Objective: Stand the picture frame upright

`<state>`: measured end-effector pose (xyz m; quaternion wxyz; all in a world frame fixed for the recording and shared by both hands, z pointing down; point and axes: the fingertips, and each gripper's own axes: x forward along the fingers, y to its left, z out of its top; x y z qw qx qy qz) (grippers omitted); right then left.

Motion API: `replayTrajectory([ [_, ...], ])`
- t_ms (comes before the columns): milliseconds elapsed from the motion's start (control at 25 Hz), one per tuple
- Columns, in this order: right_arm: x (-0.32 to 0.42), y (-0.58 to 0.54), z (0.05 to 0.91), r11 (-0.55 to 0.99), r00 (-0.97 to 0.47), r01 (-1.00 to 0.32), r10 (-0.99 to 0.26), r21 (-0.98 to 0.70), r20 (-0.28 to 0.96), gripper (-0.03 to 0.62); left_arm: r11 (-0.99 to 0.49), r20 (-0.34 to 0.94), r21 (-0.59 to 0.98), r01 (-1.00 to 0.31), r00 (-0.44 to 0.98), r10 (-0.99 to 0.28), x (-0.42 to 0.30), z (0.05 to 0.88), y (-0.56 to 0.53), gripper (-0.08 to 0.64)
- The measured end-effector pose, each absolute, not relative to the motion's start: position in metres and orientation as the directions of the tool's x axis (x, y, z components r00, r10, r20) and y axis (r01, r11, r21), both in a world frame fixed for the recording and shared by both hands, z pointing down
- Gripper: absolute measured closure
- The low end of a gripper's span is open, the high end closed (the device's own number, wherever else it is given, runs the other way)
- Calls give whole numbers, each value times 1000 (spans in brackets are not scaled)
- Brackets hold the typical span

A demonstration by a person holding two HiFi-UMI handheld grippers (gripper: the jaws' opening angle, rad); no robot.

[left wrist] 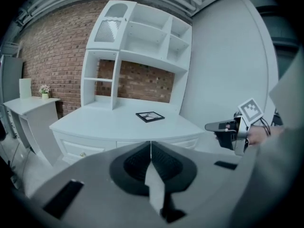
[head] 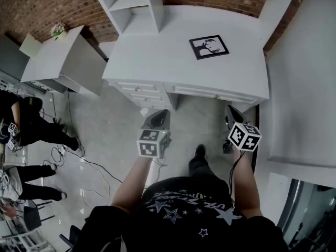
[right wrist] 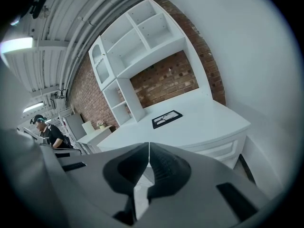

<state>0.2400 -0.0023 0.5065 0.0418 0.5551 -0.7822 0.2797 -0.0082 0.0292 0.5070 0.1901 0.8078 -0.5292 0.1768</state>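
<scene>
A black picture frame (head: pixel 208 47) lies flat on the white desk top (head: pixel 157 56), face up, toward its right back part. It also shows in the left gripper view as the picture frame (left wrist: pixel 150 116) and in the right gripper view as the picture frame (right wrist: pixel 166 119). My left gripper (head: pixel 157 118) hangs in front of the desk's drawers, over the floor, jaws pressed together with nothing between them. My right gripper (head: pixel 233 113) is also short of the desk, to the right, and shut on nothing. Both are well away from the frame.
A white shelf unit (head: pixel 142 4) rises from the desk's back left against a brick wall. A second white table (head: pixel 58 56) with a small flower pot (head: pixel 57 30) stands to the left. A white wall (head: pixel 310 83) runs along the right. Cables (head: pixel 79 159) lie on the floor, and people stand at far left.
</scene>
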Motion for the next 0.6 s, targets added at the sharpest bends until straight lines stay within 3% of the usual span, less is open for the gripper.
replayTrajectory([
  [600, 295, -113, 528, 263, -453, -853, -803, -452, 388, 577, -249, 519, 120, -961, 274, -810, 46, 518, -62, 541],
])
